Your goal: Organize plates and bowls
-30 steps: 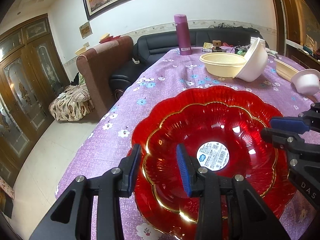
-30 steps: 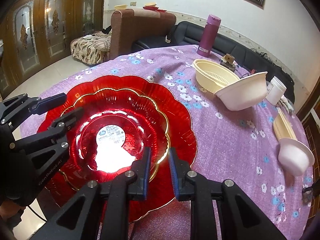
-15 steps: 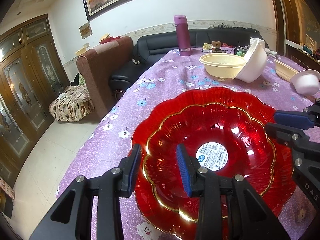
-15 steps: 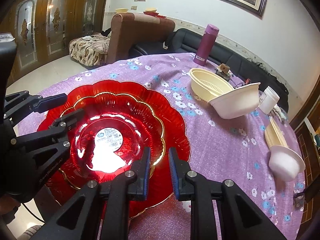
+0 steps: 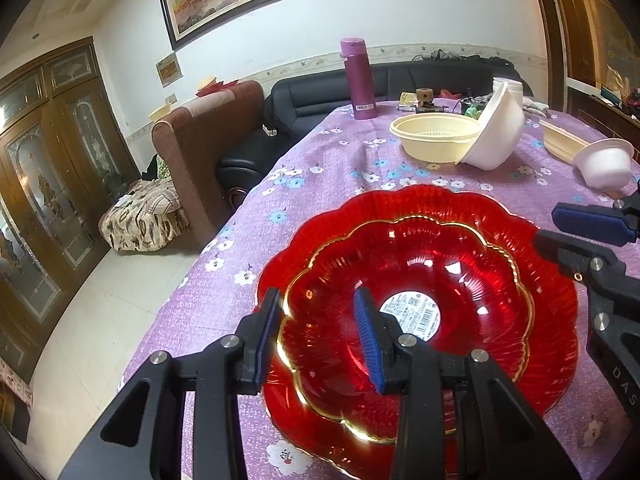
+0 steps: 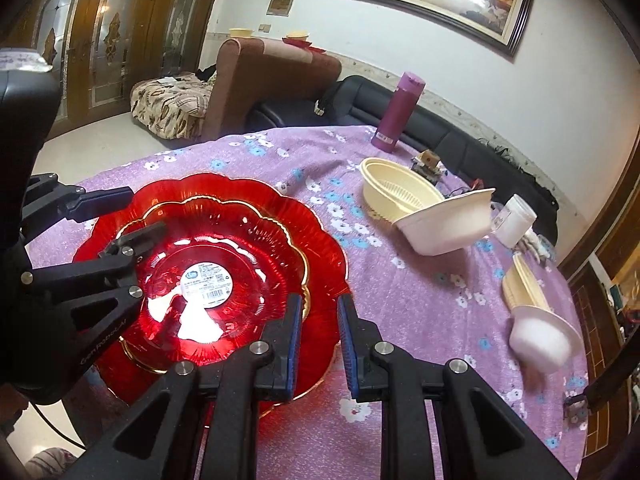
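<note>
A small red scalloped plate with a white label lies nested in a larger red plate on the purple floral tablecloth. My left gripper is open, its fingers straddling the small plate's near rim; it also shows in the right wrist view. My right gripper is open and empty above the plates' right edge; it also shows in the left wrist view. A cream bowl has a white bowl leaning on it.
A magenta flask stands at the table's far side. A small white bowl lies tipped by a cream tray. A white jar, small clutter, a brown armchair and a black sofa lie beyond.
My right gripper has lifted and drawn back from the plates' edge. My left gripper has hardly moved and stays open over the small plate's rim.
</note>
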